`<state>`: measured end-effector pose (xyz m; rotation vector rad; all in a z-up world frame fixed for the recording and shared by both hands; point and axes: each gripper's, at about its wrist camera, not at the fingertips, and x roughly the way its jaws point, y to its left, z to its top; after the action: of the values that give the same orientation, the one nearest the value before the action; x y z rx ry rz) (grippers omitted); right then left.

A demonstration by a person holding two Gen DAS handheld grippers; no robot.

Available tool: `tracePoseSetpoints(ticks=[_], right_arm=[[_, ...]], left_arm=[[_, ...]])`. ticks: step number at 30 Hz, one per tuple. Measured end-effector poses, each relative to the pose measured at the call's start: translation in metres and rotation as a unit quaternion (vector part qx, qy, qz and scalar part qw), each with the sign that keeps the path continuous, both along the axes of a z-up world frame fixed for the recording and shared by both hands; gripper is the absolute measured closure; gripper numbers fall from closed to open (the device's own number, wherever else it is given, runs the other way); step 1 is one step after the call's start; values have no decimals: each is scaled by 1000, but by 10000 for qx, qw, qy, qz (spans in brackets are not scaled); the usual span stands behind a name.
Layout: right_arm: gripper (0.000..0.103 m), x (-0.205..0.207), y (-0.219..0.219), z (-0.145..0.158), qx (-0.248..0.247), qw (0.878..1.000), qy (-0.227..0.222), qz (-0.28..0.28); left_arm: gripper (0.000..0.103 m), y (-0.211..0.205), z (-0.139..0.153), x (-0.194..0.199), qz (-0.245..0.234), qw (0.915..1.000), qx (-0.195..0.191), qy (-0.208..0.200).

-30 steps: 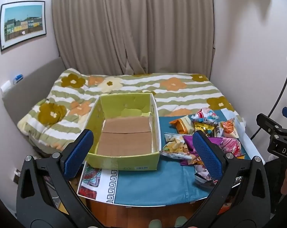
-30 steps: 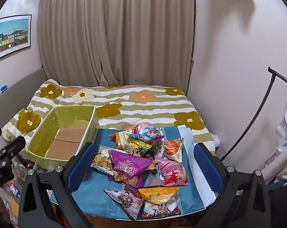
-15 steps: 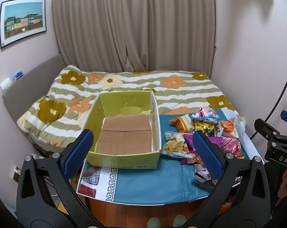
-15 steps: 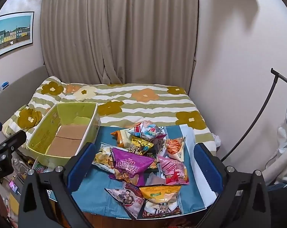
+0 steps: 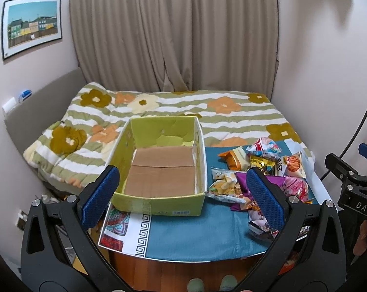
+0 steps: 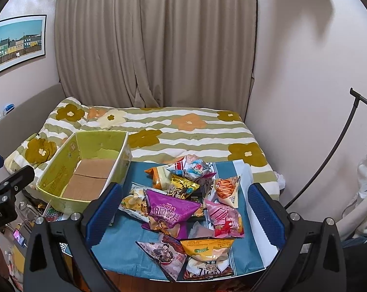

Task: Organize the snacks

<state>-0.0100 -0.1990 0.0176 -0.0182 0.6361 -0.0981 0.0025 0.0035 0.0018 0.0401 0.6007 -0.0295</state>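
An empty yellow-green cardboard box (image 5: pixel 159 206) (image 6: pixel 59 170) with a brown floor stands on the left of a table under a teal cloth (image 5: pixel 190 233) (image 6: pixel 125 243). A pile of snack bags lies to its right: a purple bag (image 6: pixel 171 210) (image 5: pixel 242 182), a pink bag (image 6: pixel 223 219), an orange-yellow bag (image 6: pixel 207 247), a gold bag (image 6: pixel 183 186), a red-and-blue bag (image 6: pixel 190 168) (image 5: pixel 265 146). My left gripper (image 5: pixel 182 182) is open and empty, held above the box's near edge. My right gripper (image 6: pixel 184 200) is open and empty, above the pile.
A bed with a striped flower quilt (image 5: pixel 183 112) (image 6: pixel 183 133) lies right behind the table. Curtains and walls close the room. A black lamp stand (image 6: pixel 329 155) curves at the right. The table's near edge (image 5: pixel 198 260) is below the grippers.
Both views shift slightly; the cameras tilt a little, so the table sits slightly higher and nearer. No snack has moved. Both grippers stay open.
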Motion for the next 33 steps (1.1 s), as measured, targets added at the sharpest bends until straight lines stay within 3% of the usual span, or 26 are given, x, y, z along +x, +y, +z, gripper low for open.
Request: tracePoseSetpoints(ticks=[33], right_arm=[[0,5,-12,-1,68,10000,-13,-33]], left_arm=[[0,-9,-1,11,-71,10000,-14,38]])
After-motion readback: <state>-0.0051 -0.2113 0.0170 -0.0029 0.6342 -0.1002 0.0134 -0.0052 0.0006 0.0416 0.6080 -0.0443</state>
